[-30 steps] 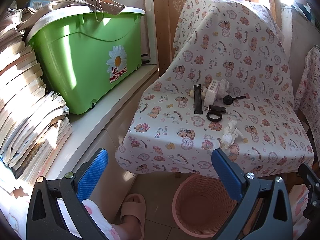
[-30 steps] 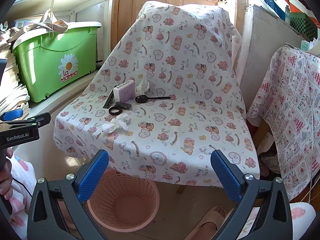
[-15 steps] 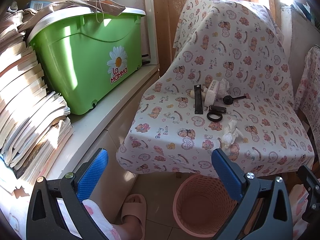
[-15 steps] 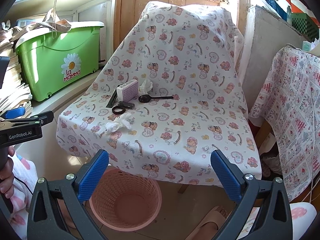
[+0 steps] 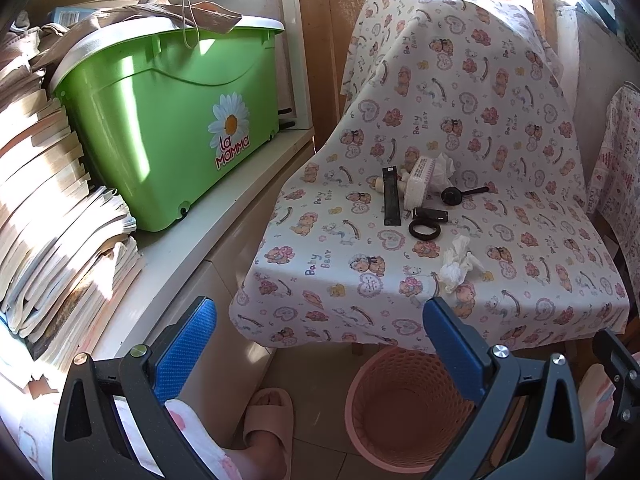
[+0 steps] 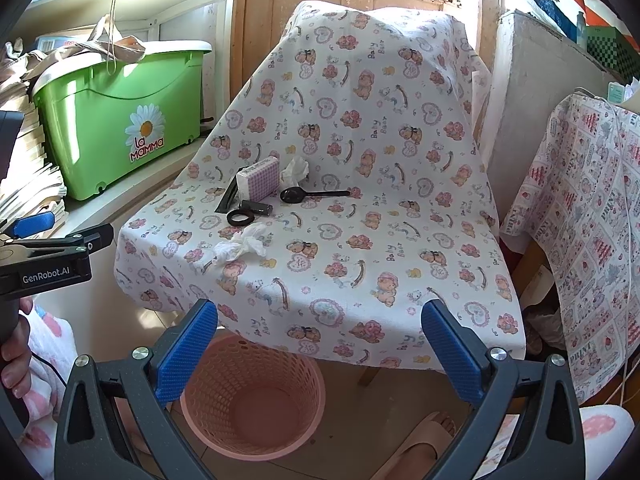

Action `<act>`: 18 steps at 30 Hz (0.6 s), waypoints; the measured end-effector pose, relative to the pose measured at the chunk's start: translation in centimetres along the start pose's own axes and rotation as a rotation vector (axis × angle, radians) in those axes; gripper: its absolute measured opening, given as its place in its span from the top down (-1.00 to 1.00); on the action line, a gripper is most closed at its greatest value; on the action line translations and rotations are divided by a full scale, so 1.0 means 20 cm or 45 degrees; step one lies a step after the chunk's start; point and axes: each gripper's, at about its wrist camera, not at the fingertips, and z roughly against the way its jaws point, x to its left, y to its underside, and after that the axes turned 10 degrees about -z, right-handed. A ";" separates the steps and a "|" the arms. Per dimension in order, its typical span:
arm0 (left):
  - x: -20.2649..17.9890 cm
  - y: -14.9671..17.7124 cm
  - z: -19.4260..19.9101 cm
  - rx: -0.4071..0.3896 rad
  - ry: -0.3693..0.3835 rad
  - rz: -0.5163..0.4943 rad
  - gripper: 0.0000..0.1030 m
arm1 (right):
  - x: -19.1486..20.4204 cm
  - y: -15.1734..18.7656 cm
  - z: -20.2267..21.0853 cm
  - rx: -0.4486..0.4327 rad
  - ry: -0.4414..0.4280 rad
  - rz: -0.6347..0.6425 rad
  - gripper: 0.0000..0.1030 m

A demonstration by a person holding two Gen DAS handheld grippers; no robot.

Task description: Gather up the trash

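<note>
A crumpled white tissue (image 5: 457,264) (image 6: 239,247) lies near the front of the chair seat (image 6: 360,264), which is draped in a bear-print cloth. A second crumpled tissue (image 6: 295,170) (image 5: 442,168) sits farther back, behind a small checked box (image 6: 258,179). A pink mesh waste basket (image 6: 252,396) (image 5: 404,404) stands on the floor under the seat's front edge. My left gripper (image 5: 320,336) is open, low in front of the chair's left corner. My right gripper (image 6: 320,340) is open too, held above the basket, nothing between its fingers.
A black strip (image 5: 391,196), a black ring with a short cylinder (image 6: 240,218) and a black spoon (image 6: 312,194) also lie on the seat. A green bin (image 5: 172,128) and stacked papers (image 5: 52,208) fill the left shelf. A cloth-covered table (image 6: 592,216) stands at right. Slippered feet (image 5: 266,420) are on the floor.
Both grippers have drifted slightly toward the chair, so the seat looks a little larger. Nothing on the seat has moved, and both stay open.
</note>
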 end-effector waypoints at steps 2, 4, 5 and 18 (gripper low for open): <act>0.00 0.00 0.00 0.005 0.007 0.004 -0.99 | 0.01 0.01 0.00 0.007 -0.001 -0.002 -0.99; -0.01 0.00 0.00 0.008 0.004 0.004 -0.99 | 0.01 0.02 -0.01 0.017 -0.002 -0.005 -0.99; -0.01 0.00 0.00 0.009 -0.002 0.002 -0.99 | 0.01 0.02 -0.01 0.020 -0.004 -0.006 -0.99; -0.01 0.01 -0.01 0.017 -0.033 -0.006 -0.99 | -0.04 0.01 -0.05 0.126 -0.067 -0.077 -0.99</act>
